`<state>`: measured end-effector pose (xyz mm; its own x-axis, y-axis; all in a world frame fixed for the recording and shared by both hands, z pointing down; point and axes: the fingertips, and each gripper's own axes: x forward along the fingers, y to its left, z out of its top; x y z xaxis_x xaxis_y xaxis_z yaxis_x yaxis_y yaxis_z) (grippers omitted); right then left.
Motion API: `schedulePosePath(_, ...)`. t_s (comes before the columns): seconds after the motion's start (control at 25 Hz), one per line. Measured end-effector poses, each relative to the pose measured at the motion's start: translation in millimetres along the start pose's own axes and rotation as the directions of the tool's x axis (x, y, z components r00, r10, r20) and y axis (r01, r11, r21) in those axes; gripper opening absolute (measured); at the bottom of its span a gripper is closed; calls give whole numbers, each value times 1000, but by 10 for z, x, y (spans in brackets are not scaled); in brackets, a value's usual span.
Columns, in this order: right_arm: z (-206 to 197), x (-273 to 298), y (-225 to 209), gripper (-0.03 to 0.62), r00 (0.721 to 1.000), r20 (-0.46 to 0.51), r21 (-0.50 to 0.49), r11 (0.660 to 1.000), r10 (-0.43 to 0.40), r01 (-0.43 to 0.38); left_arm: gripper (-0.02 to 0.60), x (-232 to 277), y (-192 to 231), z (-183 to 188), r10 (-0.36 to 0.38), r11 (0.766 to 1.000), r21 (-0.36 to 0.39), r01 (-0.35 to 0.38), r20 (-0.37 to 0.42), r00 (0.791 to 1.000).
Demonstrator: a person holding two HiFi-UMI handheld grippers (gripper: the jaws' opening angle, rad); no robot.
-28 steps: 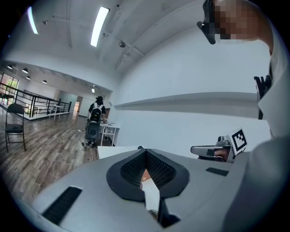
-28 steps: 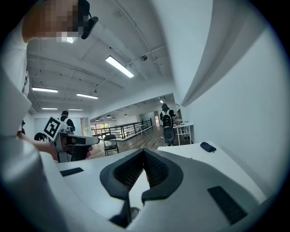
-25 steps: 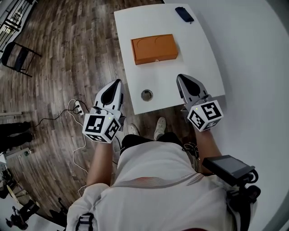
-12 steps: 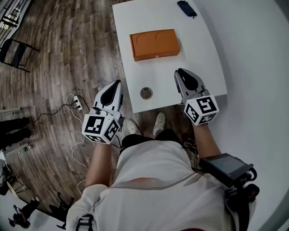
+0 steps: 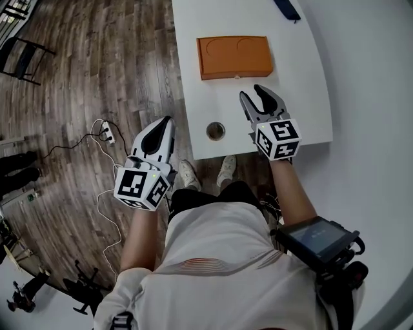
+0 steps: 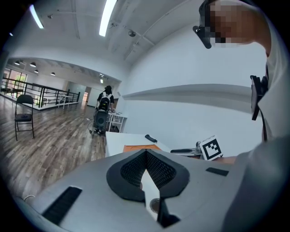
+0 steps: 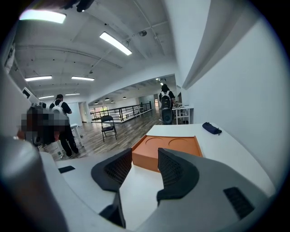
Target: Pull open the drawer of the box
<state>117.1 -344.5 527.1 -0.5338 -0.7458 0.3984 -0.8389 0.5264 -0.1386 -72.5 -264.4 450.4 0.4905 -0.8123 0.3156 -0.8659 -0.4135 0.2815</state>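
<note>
The flat orange box point(image 5: 234, 57), with two round recesses in its lid, lies on the white table point(image 5: 310, 97) and looks closed. My right gripper point(image 5: 261, 97) hovers over the table just short of the box's near side. Its jaws are opening and nothing is between them. In the right gripper view the box point(image 7: 167, 152) sits straight ahead, beyond the parted fingers of the right gripper point(image 7: 144, 161). My left gripper point(image 5: 169, 120) is shut and hangs over the wooden floor, left of the table's edge. In the left gripper view its pads point(image 6: 145, 154) meet.
A round cable hole point(image 5: 215, 131) sits in the table near its front edge. A dark pouch point(image 5: 287, 9) lies at the far end. On the floor are a power strip with cables point(image 5: 105, 132) and a chair point(image 5: 22, 61). People stand far off in the hall.
My right gripper has moved forward over the table toward the box, and its jaws have gone from shut to parted. The left gripper has stayed about where it was.
</note>
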Motion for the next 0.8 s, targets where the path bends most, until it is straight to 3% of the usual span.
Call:
schedulePosePath(0.36, -280, 160, -27, 239, 993, -116, -1, 1000, -29, 29, 9, -227, -128, 72, 0, 1000, -28, 0, 2, 1000)
schedulePosePath(0.52, -478, 229, -71, 241, 983, -171, -18, 998, -68, 66, 9, -341, -158, 43, 9, 999, -33, -9, -10, 1000)
schedulePosePath(0.8, -591, 242, -223, 241, 971, -176, 13, 986, -164, 169, 9, -459, -139, -34, 45, 998, -49, -47, -40, 998)
